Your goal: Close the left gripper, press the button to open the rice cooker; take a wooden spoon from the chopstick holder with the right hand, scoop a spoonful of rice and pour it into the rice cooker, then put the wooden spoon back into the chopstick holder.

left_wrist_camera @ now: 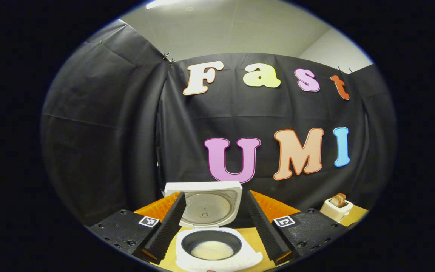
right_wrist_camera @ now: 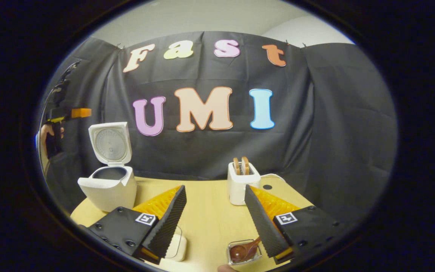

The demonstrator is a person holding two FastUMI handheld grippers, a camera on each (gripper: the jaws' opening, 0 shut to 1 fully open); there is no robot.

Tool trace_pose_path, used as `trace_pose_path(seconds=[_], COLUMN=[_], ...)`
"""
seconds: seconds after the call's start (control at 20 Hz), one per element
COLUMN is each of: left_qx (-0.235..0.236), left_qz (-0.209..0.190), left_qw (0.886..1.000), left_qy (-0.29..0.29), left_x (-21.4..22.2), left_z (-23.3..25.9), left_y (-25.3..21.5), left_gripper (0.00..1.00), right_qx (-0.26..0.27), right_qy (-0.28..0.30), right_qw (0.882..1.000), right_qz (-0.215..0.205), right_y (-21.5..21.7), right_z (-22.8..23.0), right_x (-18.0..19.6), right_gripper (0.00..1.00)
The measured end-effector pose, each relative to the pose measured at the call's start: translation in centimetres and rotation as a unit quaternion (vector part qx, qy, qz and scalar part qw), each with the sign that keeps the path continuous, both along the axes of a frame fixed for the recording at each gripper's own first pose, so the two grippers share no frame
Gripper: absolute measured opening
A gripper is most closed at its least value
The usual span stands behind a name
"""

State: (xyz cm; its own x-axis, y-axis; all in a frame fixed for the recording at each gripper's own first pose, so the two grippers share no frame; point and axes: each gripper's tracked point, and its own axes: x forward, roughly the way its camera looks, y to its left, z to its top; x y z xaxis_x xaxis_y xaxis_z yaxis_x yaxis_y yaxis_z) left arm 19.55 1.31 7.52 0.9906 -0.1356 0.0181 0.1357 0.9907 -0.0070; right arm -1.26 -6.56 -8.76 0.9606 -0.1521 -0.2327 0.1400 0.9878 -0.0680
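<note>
Left gripper [left_wrist_camera: 214,221] is held above the rice cooker [left_wrist_camera: 217,249], jaws spread wide with nothing between them. The cooker lid [left_wrist_camera: 206,204] is seen standing upright, fully open. White rice [left_wrist_camera: 212,250] is seen at the bottom of the dark inner pot. A toaster [left_wrist_camera: 336,209] with bread in its slots is seen toward the far right edge of the tabletop [left_wrist_camera: 253,236].

In the right gripper view, the right gripper [right_wrist_camera: 214,221] is held low over the near edge of the tabletop [right_wrist_camera: 210,215], jaws wide apart and empty. The wooden spoon [right_wrist_camera: 244,250] is seen lying in a small clear container [right_wrist_camera: 243,252] at the near edge, just beside the right finger; contact with that finger cannot be told. A pale rounded object [right_wrist_camera: 176,246] is partly hidden behind the left finger; what it is cannot be told. The rice cooker [right_wrist_camera: 108,187] is seen at the far left corner of the tabletop, lid [right_wrist_camera: 110,142] up. The toaster [right_wrist_camera: 242,181] is placed near the far edge, about mid-width, well apart from the cooker. The other gripper [right_wrist_camera: 74,113] is seen raised high beside the open lid, held by a hand [right_wrist_camera: 49,136].
</note>
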Motion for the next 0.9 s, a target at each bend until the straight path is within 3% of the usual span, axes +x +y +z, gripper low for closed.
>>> trace_pose_path(seconds=[0.5,0.65,0.9], left_qx=[-0.024,-0.035,-0.015], left_qz=[0.016,0.02,0.023], left_qw=[0.999,0.998,0.996], left_qy=[0.015,0.039,0.084], left_x=[12.1,15.6,21.1], left_z=[1.0,-0.1,-2.9], left_y=[3.2,3.6,4.4], left_gripper=[0.93,0.91,0.93], right_qx=[-0.01,-0.012,-0.013], right_qy=[0.009,0.018,0.029], right_qw=[1.0,1.0,0.999], right_qz=[0.006,-0.001,-0.016], right_y=[5.8,6.2,6.3], right_z=[-0.7,-1.2,-2.1], right_x=[-0.6,-0.9,-1.1], right_gripper=[0.99,0.99,0.98])
